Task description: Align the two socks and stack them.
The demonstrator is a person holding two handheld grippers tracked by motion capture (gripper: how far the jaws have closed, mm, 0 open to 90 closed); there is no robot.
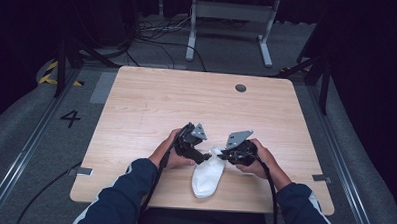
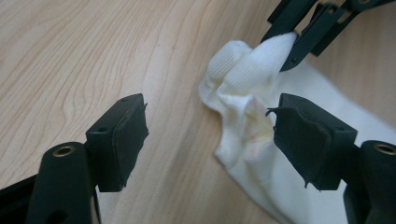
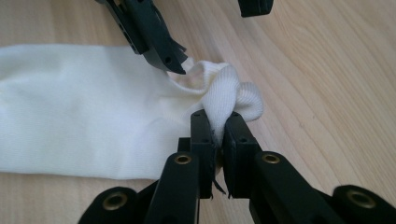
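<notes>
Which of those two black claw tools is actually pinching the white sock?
The right gripper: its jaws clamp the white sock's bunched cuff. The left gripper stands open, gripping nothing.

In the high view, the person's forearms (image 1: 128,189) are cut off by the bottom edge, and the hands hide the rear of each gripper. There the white sock's (image 1: 208,176) cuff end is too small to resolve beneath the right gripper (image 1: 224,154). In the left gripper view, the sock (image 2: 289,154) runs out past the right and bottom edges, partly behind a jaw. In the right gripper view, the sock (image 3: 84,112) is cut by the left edge, and the pinched fold is concealed between the jaws.
</notes>
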